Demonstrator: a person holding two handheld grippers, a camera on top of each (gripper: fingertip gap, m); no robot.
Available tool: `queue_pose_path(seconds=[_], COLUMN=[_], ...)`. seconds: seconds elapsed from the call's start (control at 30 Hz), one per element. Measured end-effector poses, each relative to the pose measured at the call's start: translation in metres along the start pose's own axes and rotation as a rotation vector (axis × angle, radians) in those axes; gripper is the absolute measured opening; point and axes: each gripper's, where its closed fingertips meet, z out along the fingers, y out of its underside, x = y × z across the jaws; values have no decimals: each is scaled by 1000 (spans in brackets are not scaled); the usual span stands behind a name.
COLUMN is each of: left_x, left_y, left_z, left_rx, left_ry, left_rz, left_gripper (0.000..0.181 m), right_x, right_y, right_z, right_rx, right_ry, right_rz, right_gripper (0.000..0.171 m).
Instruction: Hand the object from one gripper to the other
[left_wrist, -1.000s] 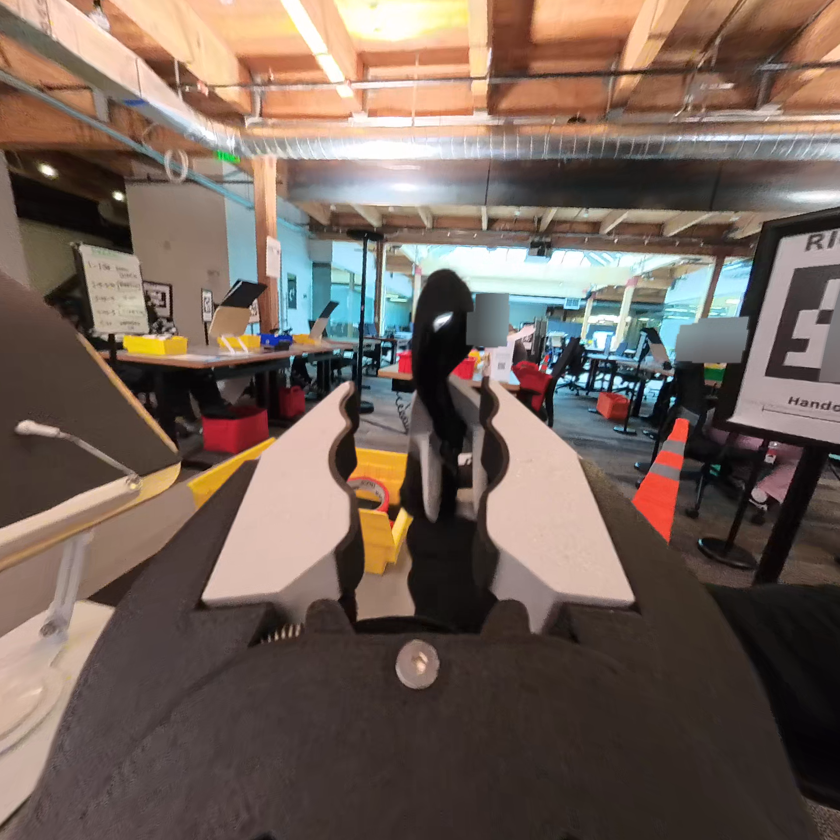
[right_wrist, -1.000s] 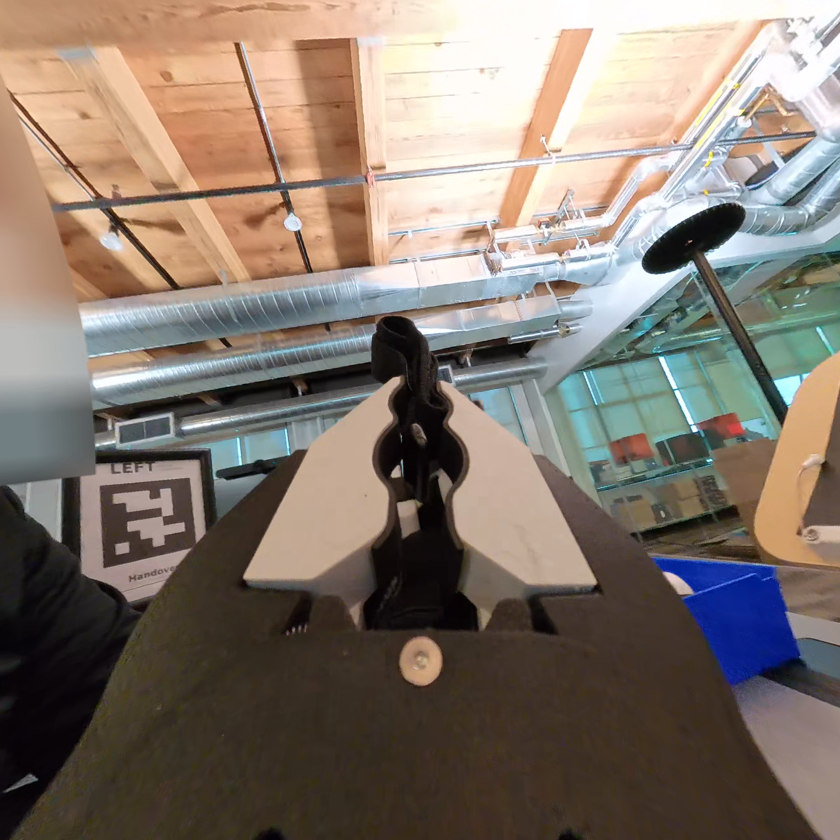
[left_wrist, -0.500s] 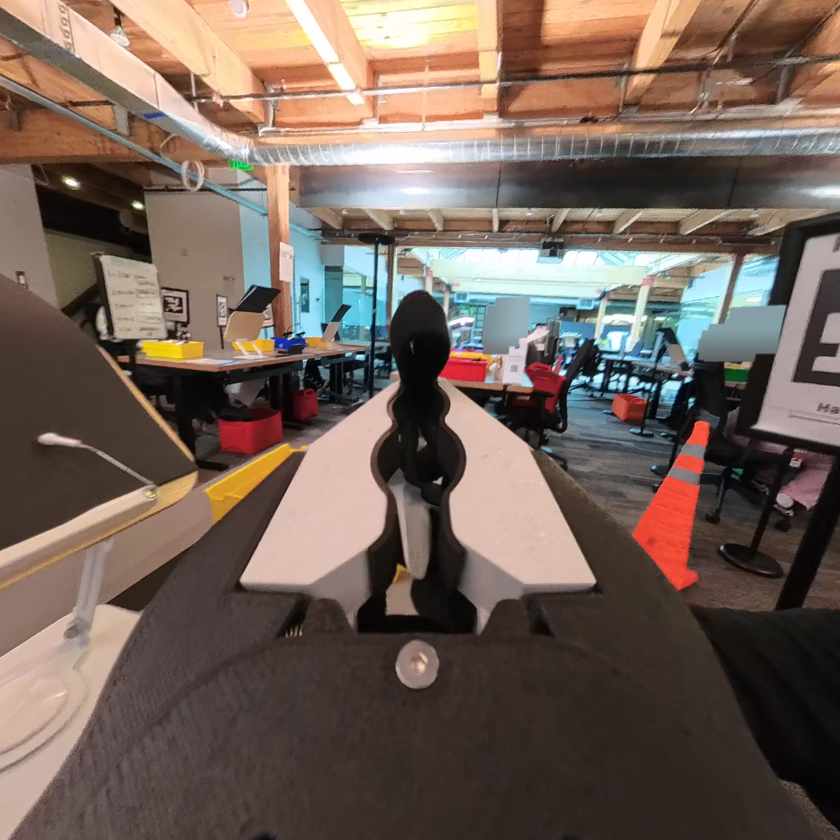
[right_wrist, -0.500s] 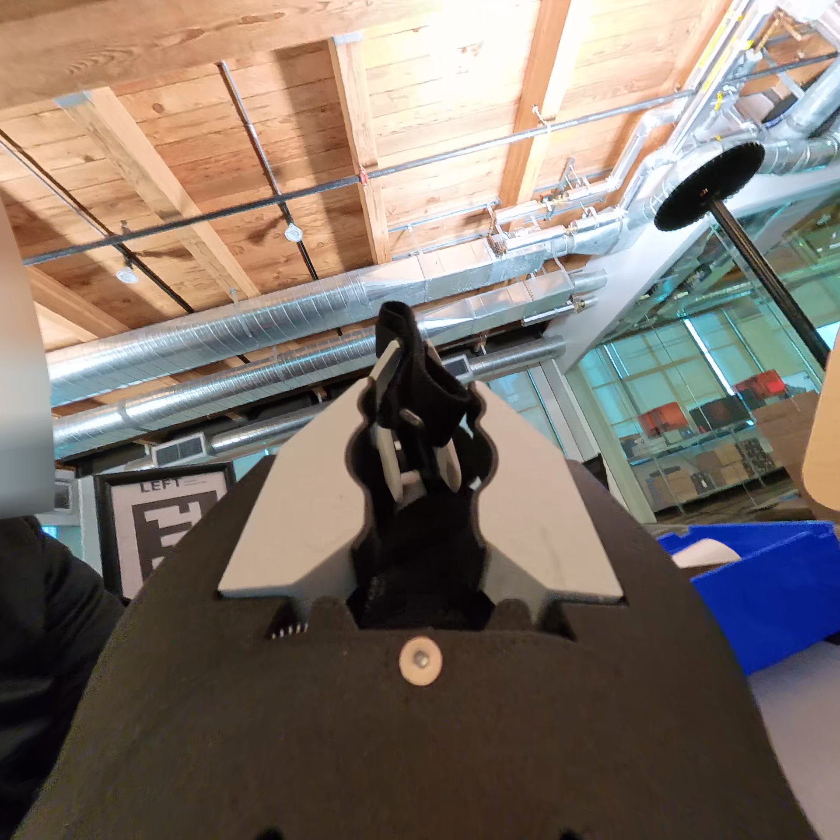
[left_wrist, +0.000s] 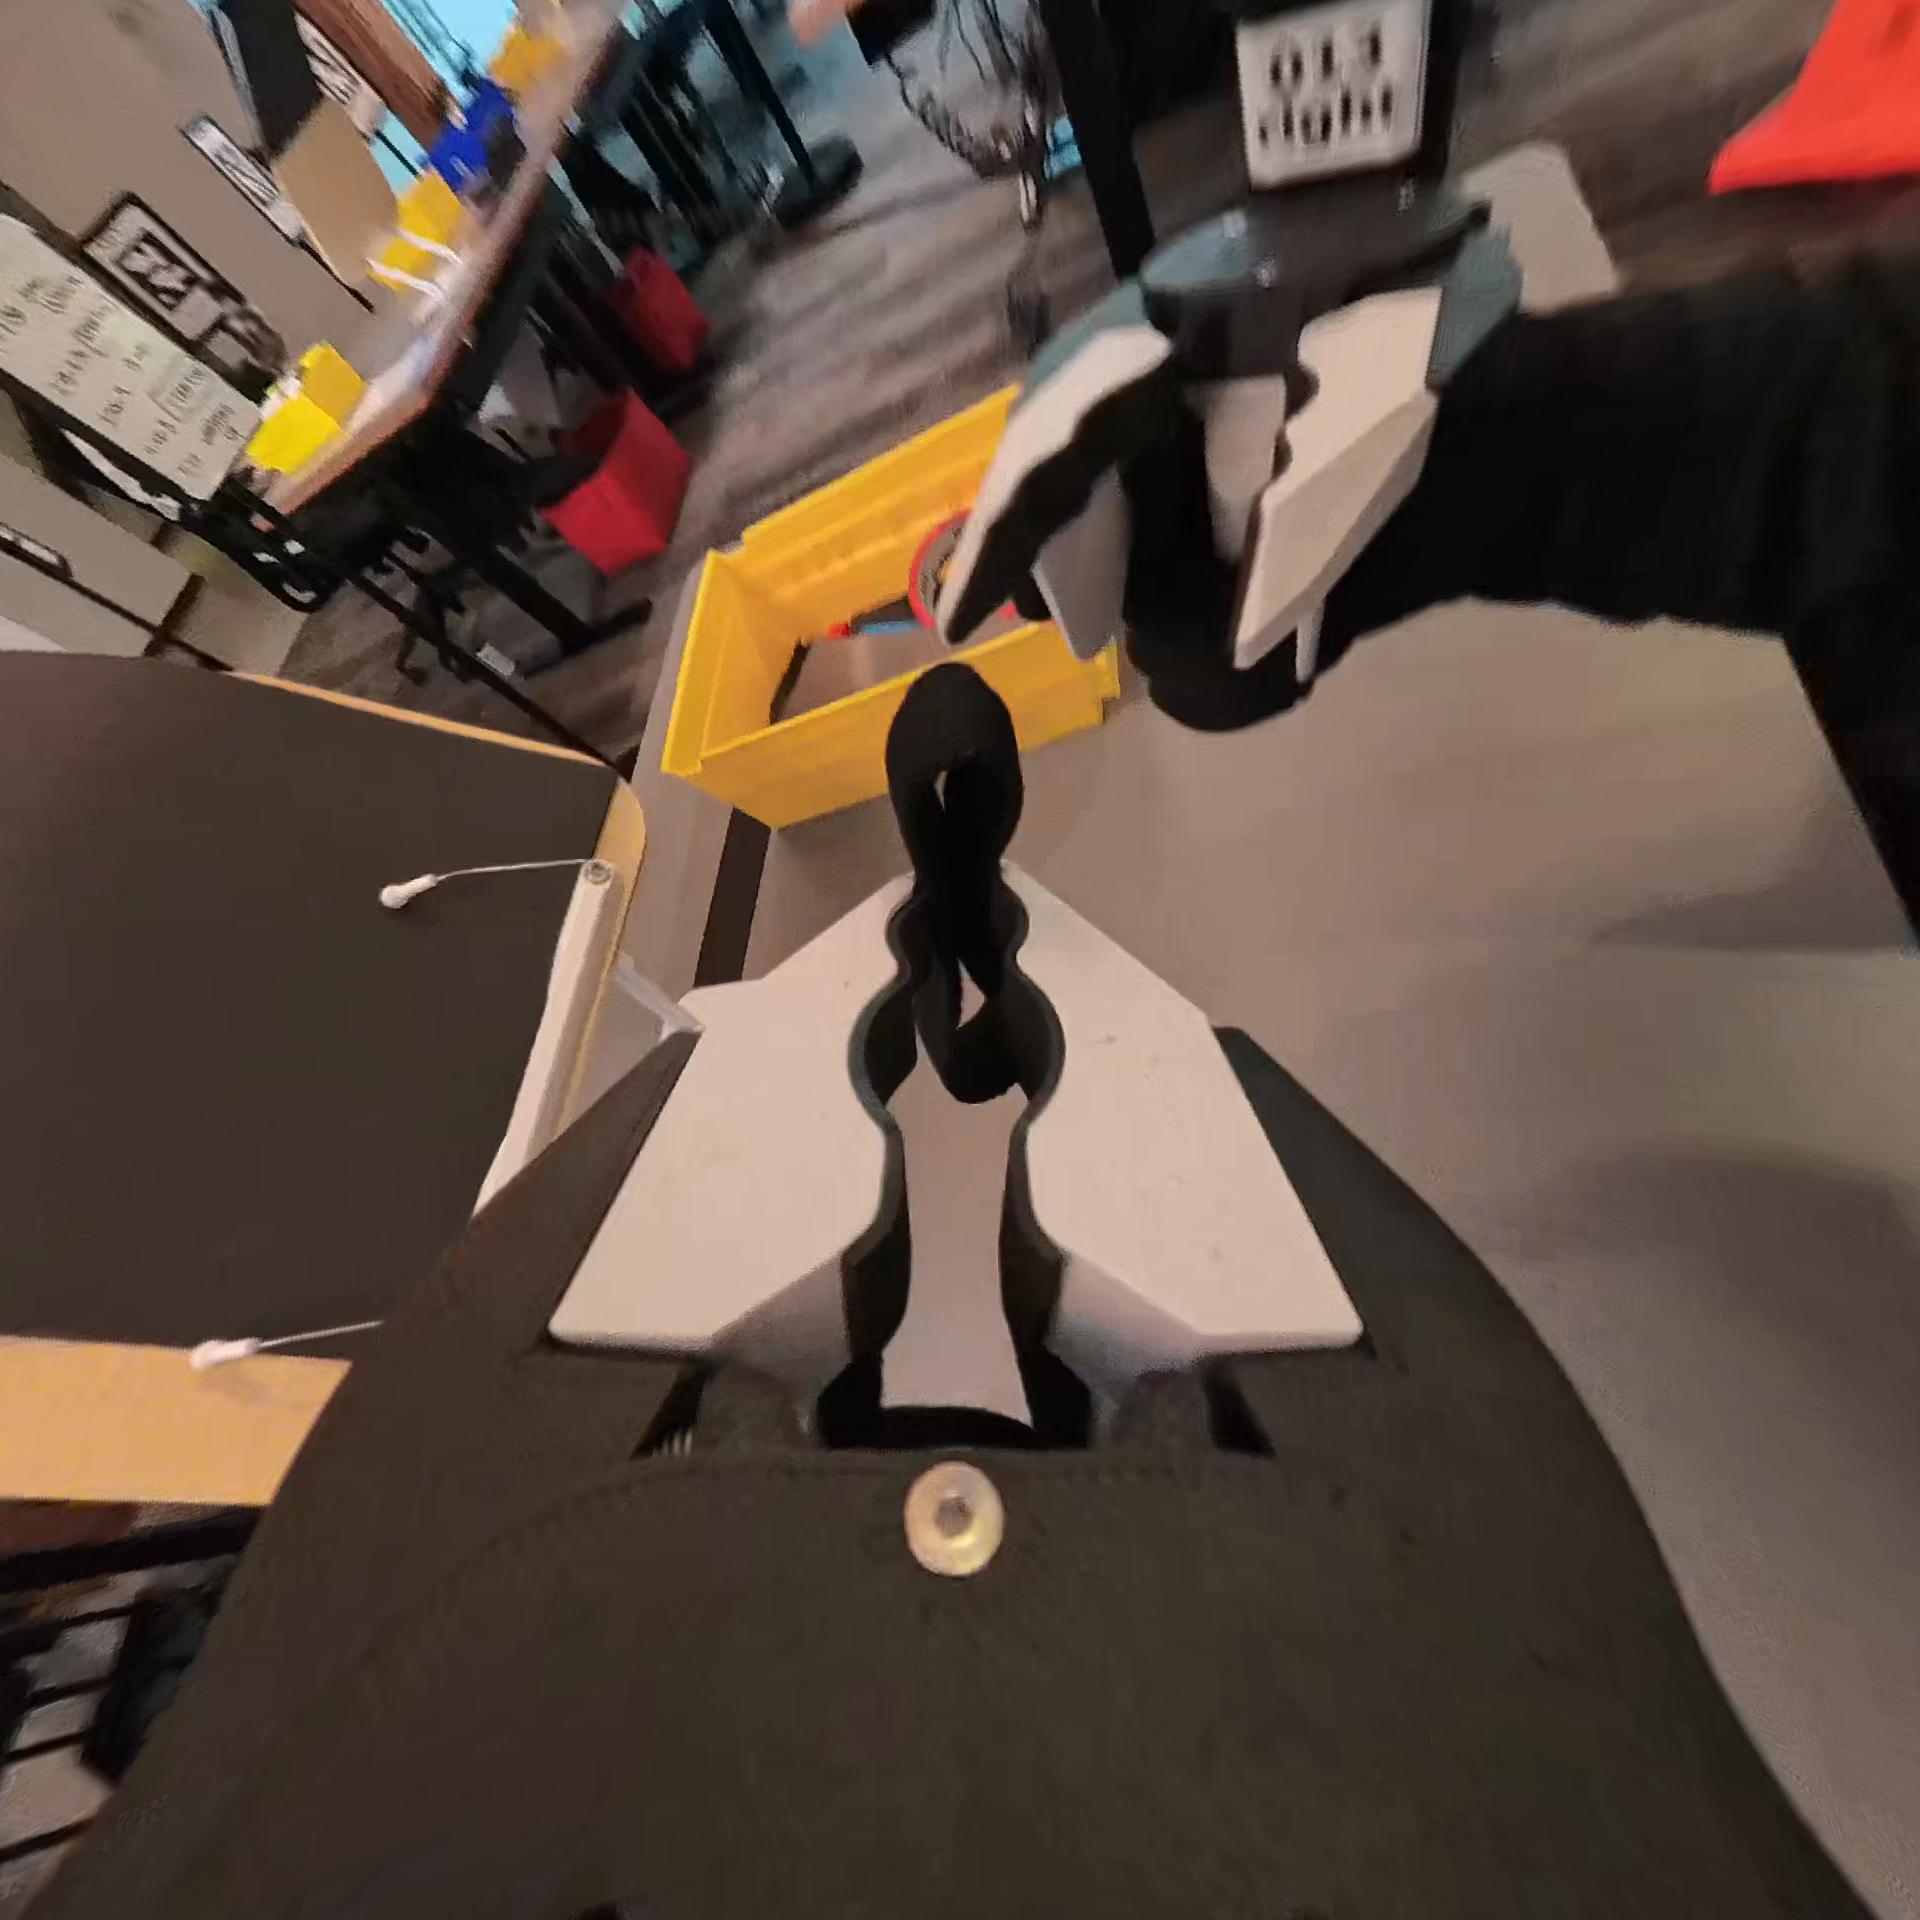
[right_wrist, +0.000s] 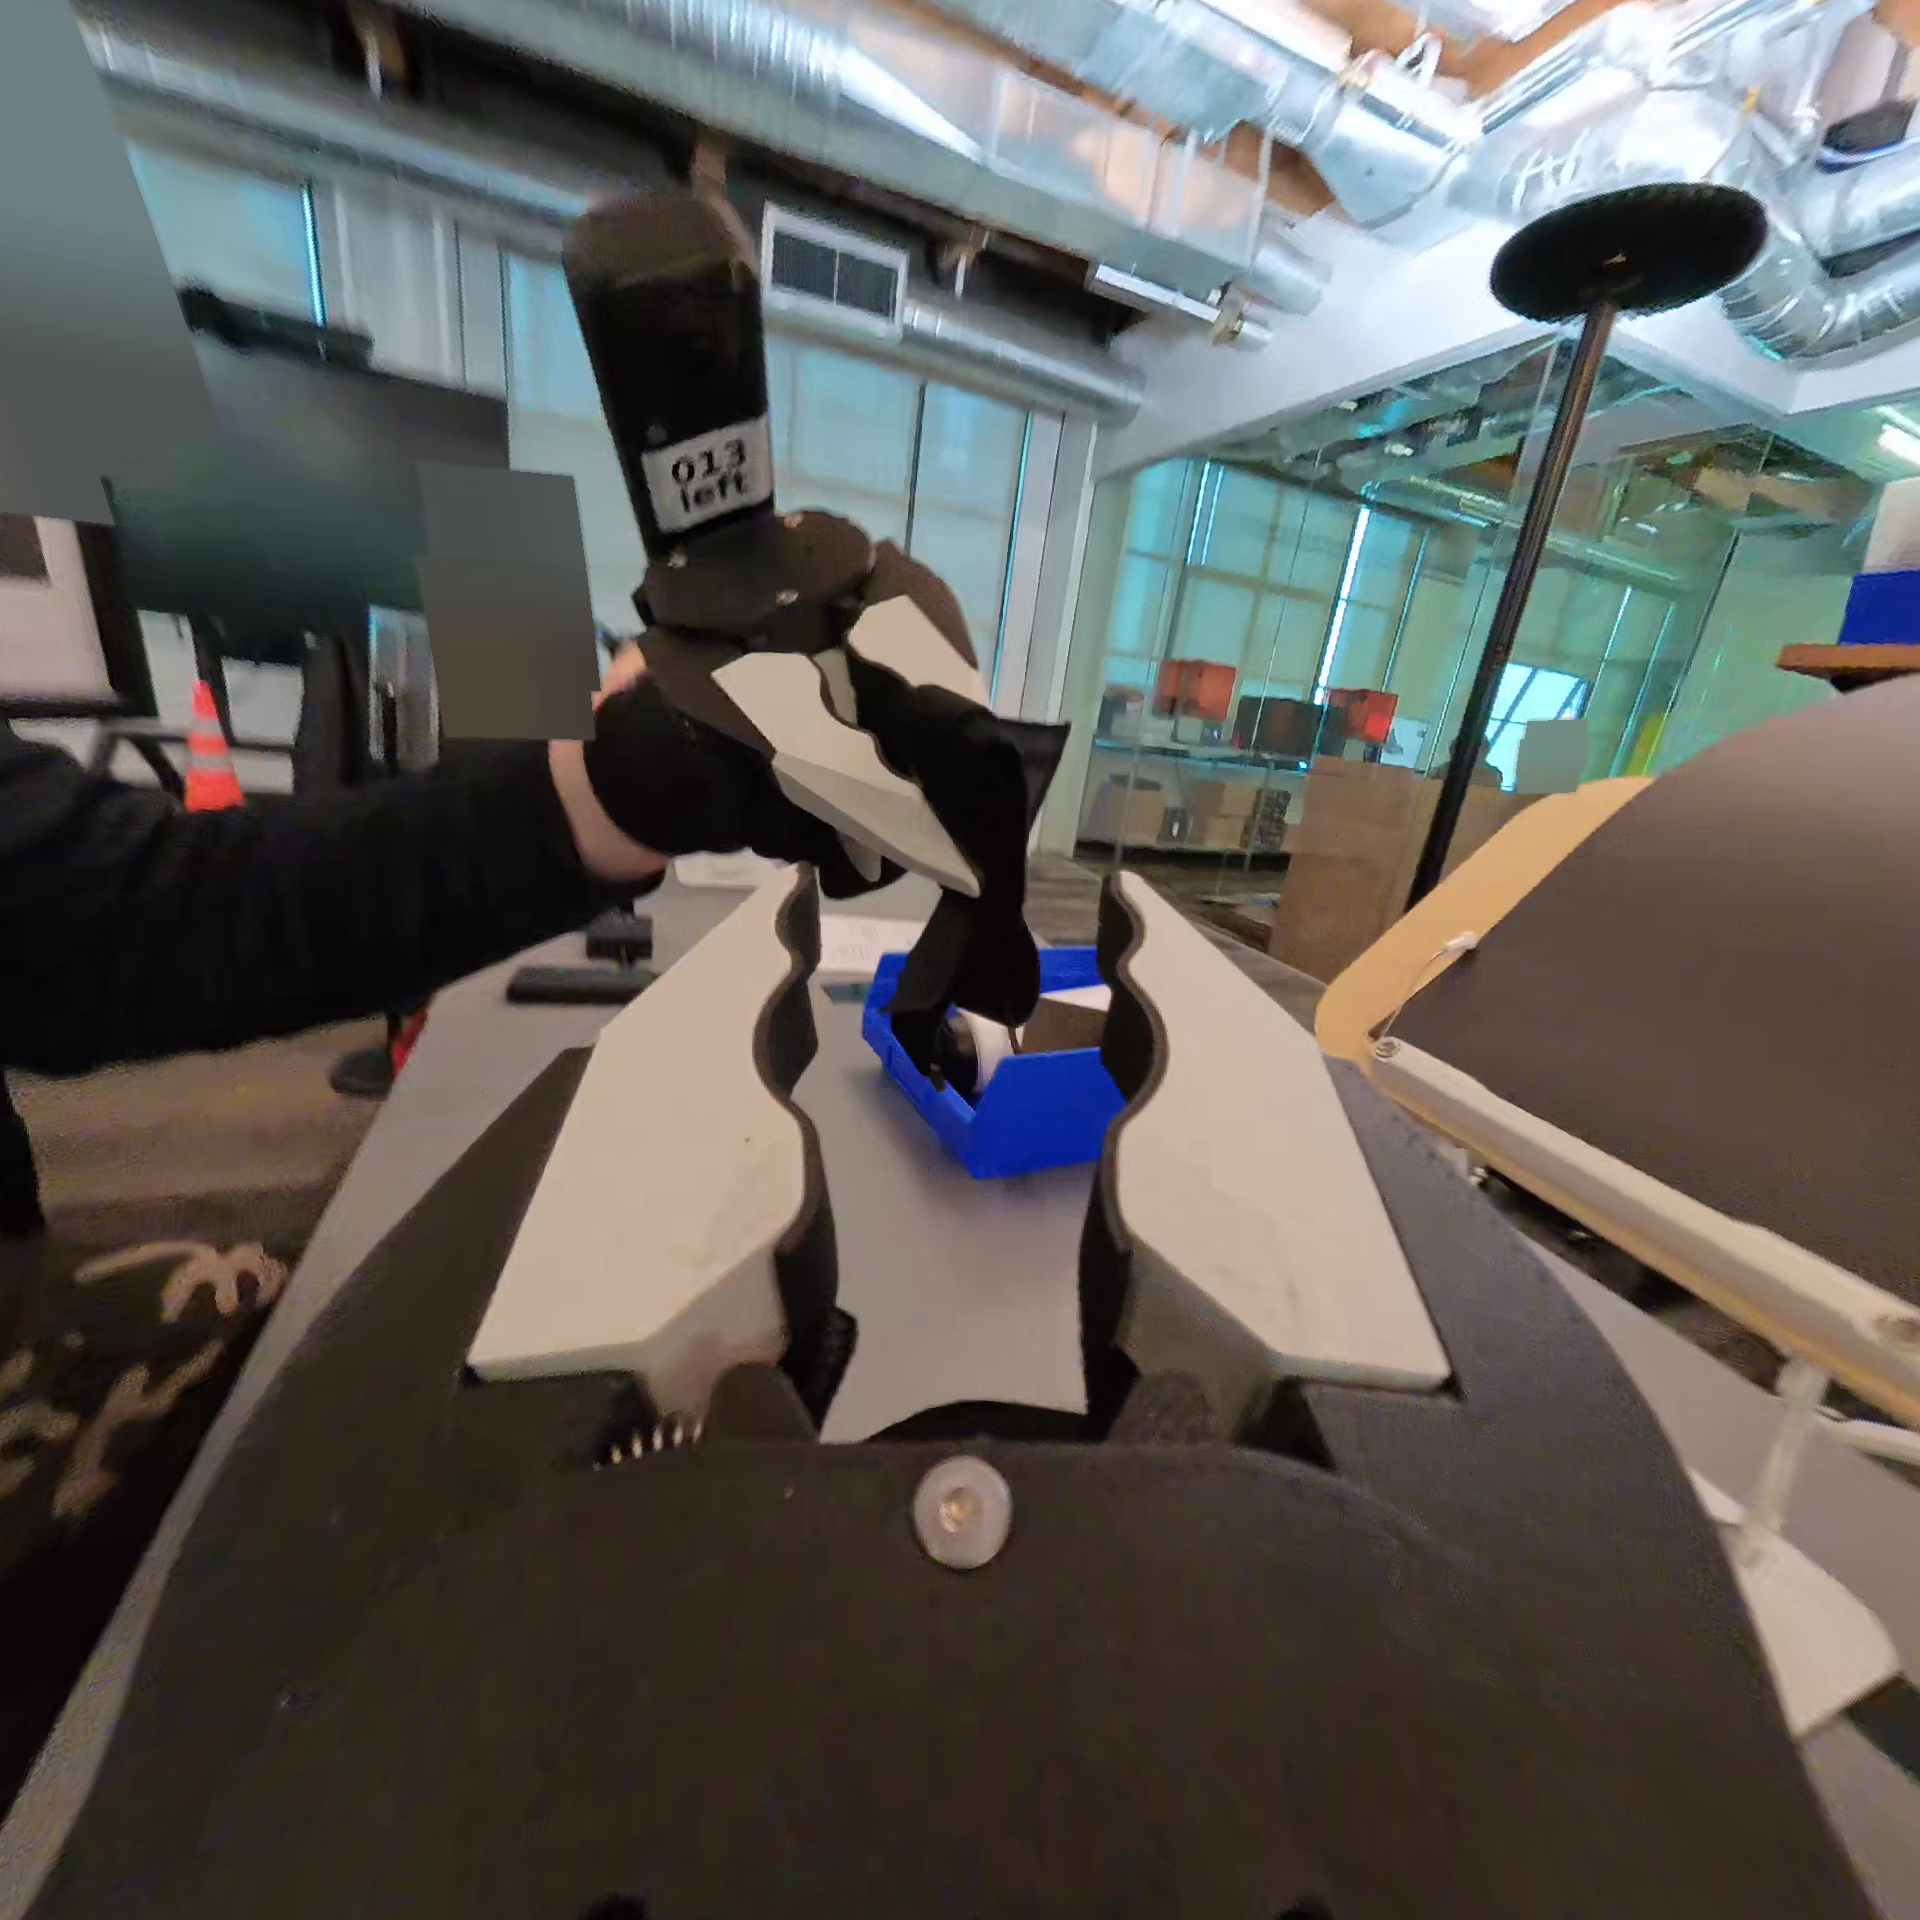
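Judging from how things lie, the handover itself looks done: the limp black fabric strap, twisted into a loop (left_wrist: 951, 883), sits pinched between the fingers of the left gripper (left_wrist: 956, 935), while the right gripper (right_wrist: 951, 935) holds nothing. The left gripper's pale grey fingers (left_wrist: 769, 1122) are drawn nearly together, their wavy inner edges clamped on the strap's lower part, and its looped end sticks out beyond their tips; seen from the right wrist view, the strap hangs down from those tips. The right gripper's own fingers (right_wrist: 665, 1122) stand wide apart with only the bare grey desk (right_wrist: 935, 1278) between them, and they touch nothing. Beyond their tips, between the two, a small blue plastic bin (right_wrist: 1029, 1122) rests on the desk, with the hanging strap just above it. Ahead of the left fingertips, past the strap's loop, lies a yellow plastic bin (left_wrist: 831, 748). What seems left is at most parting the two grippers or setting the strap down.
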Motion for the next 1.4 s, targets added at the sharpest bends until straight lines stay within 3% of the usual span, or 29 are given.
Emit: queue_pose_path(seconds=[0.33, 0.43, 0.8, 0.87, 1.0, 1.2, 1.4], left_x=[39, 40, 42, 36, 28, 28, 24], left_y=[9, 9, 12, 10, 4, -18, -38], left_z=[12, 13, 12, 12, 3, -15, -13], left_rx=[-205, -217, -222, -194, -78, 306, 545], left_ry=[171, 184, 228, 182, 120, 97, 12], left_rz=[155, 159, 119, 87, -18, -237, -327], left_gripper=[6, 6, 9, 21, 69, 71, 79], right_x=[-22, -24, -26, -26, -20, -12, -9], right_y=[11, 27, 31, 30, 14, -21, -35], right_z=[16, 18, 19, 19, 16, 0, -9], right_rx=[-117, -226, -287, -281, -170, 117, 311], right_ry=[-54, -55, -65, -68, -54, -64, -100], right_rz=[-155, -212, -212, -202, -140, 7, 120], right_gripper=[33, 24, 8, 8, 7, 7, 7])
